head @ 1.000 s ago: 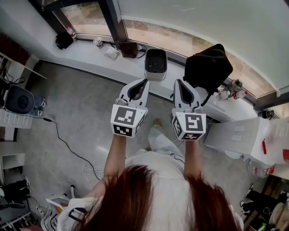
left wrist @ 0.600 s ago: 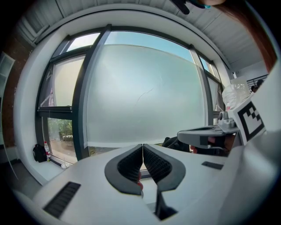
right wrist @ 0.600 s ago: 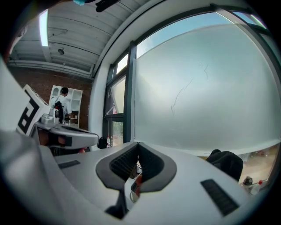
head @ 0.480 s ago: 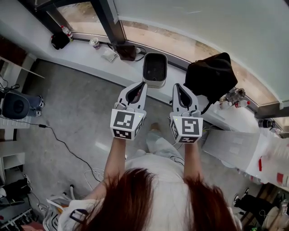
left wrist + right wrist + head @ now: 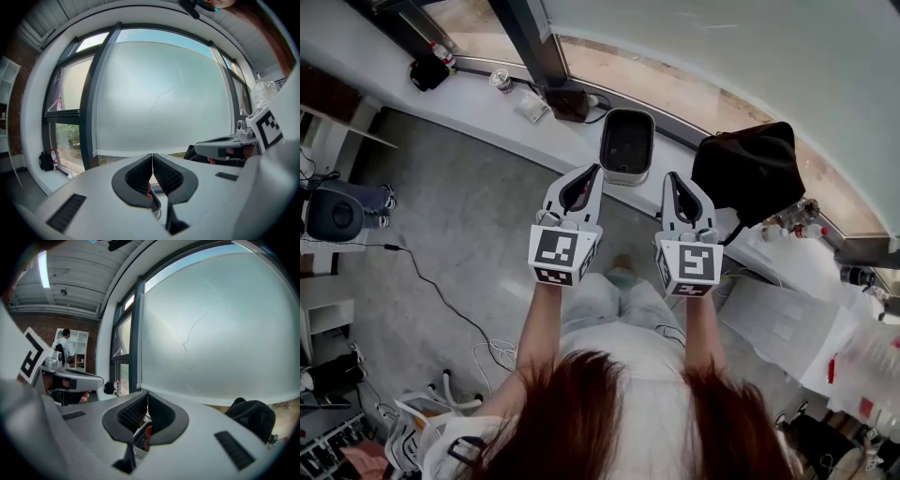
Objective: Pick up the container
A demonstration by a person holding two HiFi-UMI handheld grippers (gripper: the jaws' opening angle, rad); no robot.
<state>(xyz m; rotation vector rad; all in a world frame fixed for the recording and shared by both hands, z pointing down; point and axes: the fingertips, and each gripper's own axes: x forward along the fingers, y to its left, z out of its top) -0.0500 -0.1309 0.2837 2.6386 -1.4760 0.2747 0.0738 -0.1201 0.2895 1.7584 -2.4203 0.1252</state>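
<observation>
The container (image 5: 627, 145) is a grey-white bin with a dark inside, standing on the white window sill (image 5: 478, 105). My left gripper (image 5: 593, 172) is held out just short of the container's near left corner, its jaws shut with nothing between them. My right gripper (image 5: 668, 177) is level with it by the near right corner, its jaws also together and empty. In the left gripper view the left gripper (image 5: 153, 157) shows closed pads, with a bit of the container rim (image 5: 156, 207) below them. The right gripper (image 5: 147, 394) looks the same, the container (image 5: 138, 436) peeking under its jaws.
A black bag (image 5: 748, 171) lies on the sill right of the container. A dark box (image 5: 567, 103), a cup (image 5: 499, 81), a bottle (image 5: 442, 56) and a black pouch (image 5: 425, 73) stand further left. A cable (image 5: 441, 302) crosses the floor; white boxes (image 5: 787, 314) sit at right.
Both grippers and the person have moved forward toward the sill, so the container sits closer to the fingertips. Both pairs of jaws have stayed closed.
</observation>
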